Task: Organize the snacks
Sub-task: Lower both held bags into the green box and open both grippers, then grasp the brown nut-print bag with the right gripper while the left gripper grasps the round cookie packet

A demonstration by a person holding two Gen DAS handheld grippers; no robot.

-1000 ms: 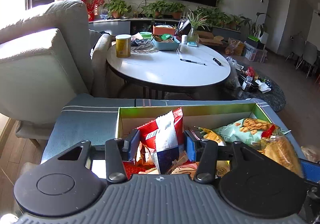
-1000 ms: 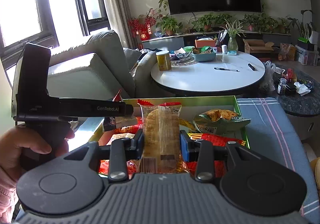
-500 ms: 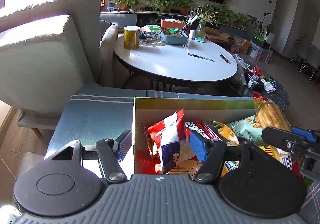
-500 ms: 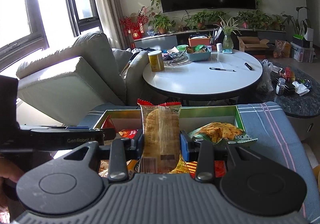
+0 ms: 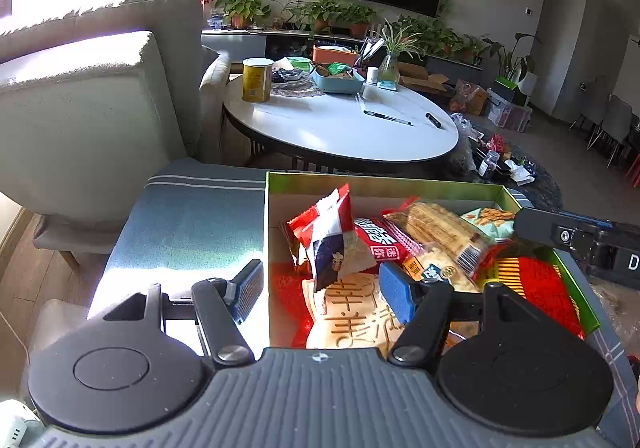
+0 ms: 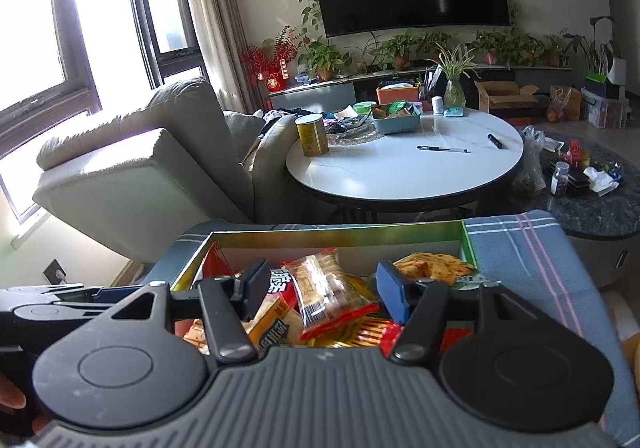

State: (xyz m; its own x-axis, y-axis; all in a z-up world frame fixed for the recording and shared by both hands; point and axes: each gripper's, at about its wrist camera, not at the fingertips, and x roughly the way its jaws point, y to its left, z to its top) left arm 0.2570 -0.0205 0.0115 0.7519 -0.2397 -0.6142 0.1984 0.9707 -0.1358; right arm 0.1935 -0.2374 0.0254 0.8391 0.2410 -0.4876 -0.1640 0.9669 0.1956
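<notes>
Through the left wrist camera we saw the green box (image 5: 400, 184) of snacks sitting on a blue striped cloth (image 5: 192, 216), with the white round table (image 5: 340, 124) beyond it. A red, white and blue packet (image 5: 334, 236) stood upright near the box's left wall. In front of it lay a pale bag (image 5: 352, 316) printed with large brown Chinese characters we could not read with certainty. A red pack (image 5: 380, 240) with white Chinese lettering lay further right, beside a clear-wrapped biscuit pack (image 5: 440, 232) showing a barcode. The left gripper (image 5: 320, 288) stood wide apart, holding nothing: its left finger hung outside the box wall, its right finger over the snacks. At far right we read a single "D" on the right gripper (image 5: 580, 240).

Through the right wrist camera we saw the same box (image 6: 340, 234) from the near side. The right gripper (image 6: 320, 288) was spread wide and empty, with the clear biscuit pack (image 6: 328, 288) lying in the box between its fingers, apparently untouched. A yellow tin (image 6: 312, 134) stood on the table (image 6: 400, 168).
</notes>
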